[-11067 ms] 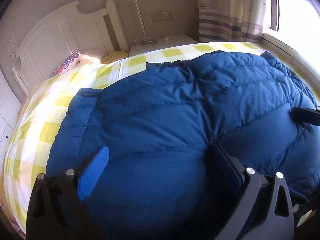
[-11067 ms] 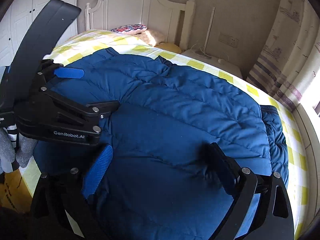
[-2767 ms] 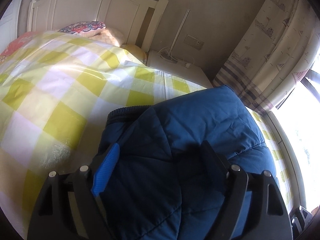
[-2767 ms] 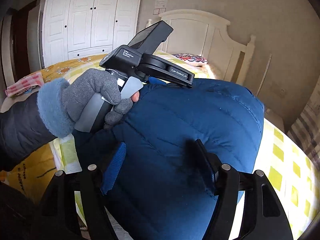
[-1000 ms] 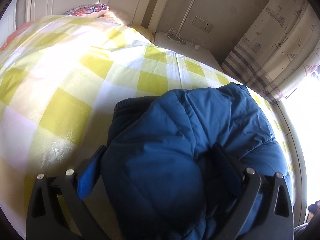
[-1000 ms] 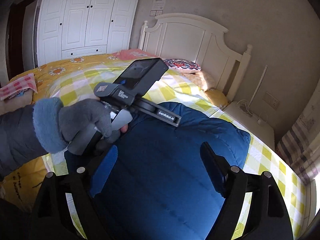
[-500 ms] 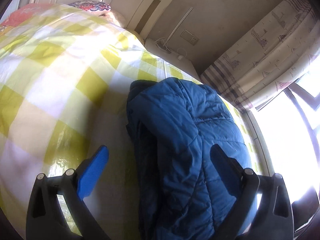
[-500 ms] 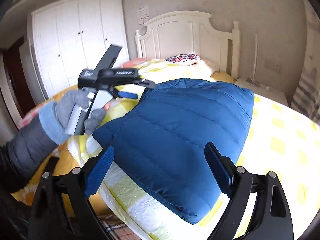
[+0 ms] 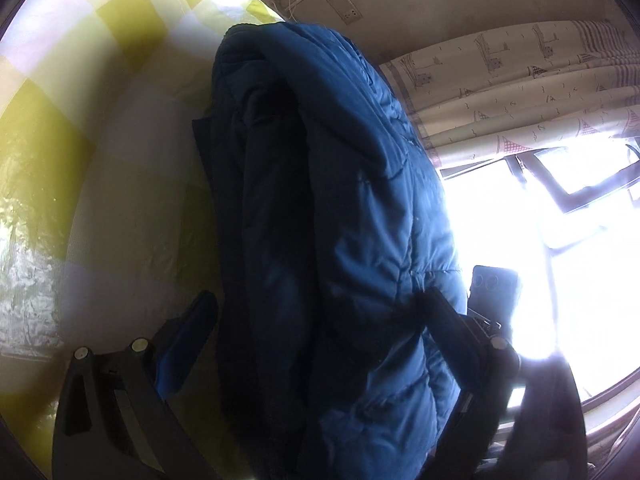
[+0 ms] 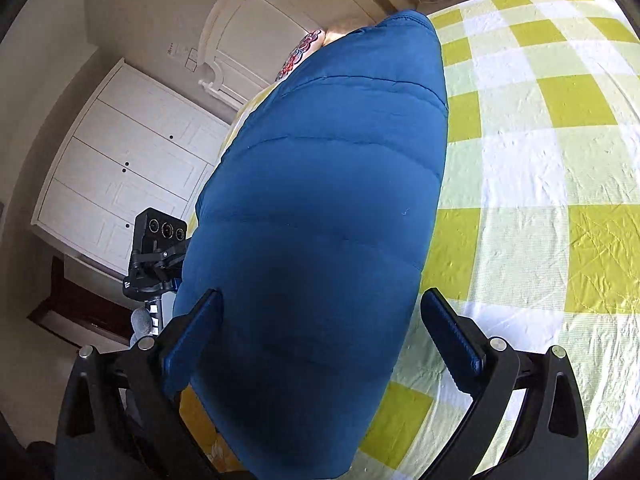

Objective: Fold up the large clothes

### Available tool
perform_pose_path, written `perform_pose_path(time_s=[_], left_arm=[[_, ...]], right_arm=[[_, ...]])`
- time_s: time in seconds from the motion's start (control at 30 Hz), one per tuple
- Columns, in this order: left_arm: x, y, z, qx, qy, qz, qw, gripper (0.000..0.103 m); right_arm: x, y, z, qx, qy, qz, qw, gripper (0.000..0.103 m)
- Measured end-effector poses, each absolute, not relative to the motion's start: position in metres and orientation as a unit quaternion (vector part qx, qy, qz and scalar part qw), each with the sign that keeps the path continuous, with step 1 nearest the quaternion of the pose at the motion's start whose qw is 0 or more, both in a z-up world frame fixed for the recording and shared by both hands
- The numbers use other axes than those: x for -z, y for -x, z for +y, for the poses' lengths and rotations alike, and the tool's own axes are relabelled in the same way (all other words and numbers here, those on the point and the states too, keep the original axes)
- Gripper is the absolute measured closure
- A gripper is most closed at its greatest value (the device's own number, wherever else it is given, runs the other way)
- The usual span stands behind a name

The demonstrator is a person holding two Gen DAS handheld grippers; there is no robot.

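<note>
A folded blue padded jacket lies on the yellow-and-white checked bed; its stacked edges face the left wrist view. My left gripper is open, with its fingers on either side of the jacket's near end. In the right wrist view the jacket is a thick smooth bundle. My right gripper is open and straddles its near end. The left gripper's body shows beyond the jacket's left side.
A white headboard and a patterned pillow lie behind the jacket. White wardrobe doors stand at the left. A curtain and a bright window are on the right. Bare bedspread spreads right of the jacket.
Both grippers have dropped low and close to the jacket's two opposite sides and tilted sideways. The jacket stays folded on the bed.
</note>
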State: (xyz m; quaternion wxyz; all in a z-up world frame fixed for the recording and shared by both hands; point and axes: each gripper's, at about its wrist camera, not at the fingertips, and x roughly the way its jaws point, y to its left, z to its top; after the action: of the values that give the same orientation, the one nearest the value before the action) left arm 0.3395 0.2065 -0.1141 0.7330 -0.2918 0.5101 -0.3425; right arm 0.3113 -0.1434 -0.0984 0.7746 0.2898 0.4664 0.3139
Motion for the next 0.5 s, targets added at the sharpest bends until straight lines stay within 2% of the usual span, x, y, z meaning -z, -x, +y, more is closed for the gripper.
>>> perform_pose_path(time_s=[0.13, 0.17, 0.2, 0.23, 0.33, 0.5], left_arm=[[0.111, -0.337, 0.186, 0.36, 0.258, 0.51, 0.737, 0.002], [0.11, -0.337, 0.183, 0.362, 0.265, 0.505, 0.737, 0.002], [0.109, -0.336, 0.18, 0.361, 0.278, 0.498, 0.738, 0.008], [0.105, -0.333, 0.174, 0.353, 0.279, 0.484, 0.751, 0.018], [0.081, -0.33, 0.156, 0.36, 0.274, 0.433, 0.78, 0.038], [0.026, -0.368, 0.098, 0.394, 0.26, 0.358, 0.805, 0.04]], right_arm=[[0.106, -0.324, -0.129, -0.328, -0.292, 0.468, 0.767, 0.004], [0.105, -0.323, -0.127, -0.331, -0.292, 0.454, 0.774, 0.007], [0.101, -0.319, -0.125, -0.332, -0.282, 0.433, 0.789, 0.011], [0.095, -0.314, -0.124, -0.326, -0.261, 0.409, 0.812, 0.021], [0.074, -0.311, -0.134, -0.31, -0.239, 0.34, 0.855, 0.026], [0.022, -0.329, -0.181, -0.28, -0.224, 0.253, 0.899, 0.027]])
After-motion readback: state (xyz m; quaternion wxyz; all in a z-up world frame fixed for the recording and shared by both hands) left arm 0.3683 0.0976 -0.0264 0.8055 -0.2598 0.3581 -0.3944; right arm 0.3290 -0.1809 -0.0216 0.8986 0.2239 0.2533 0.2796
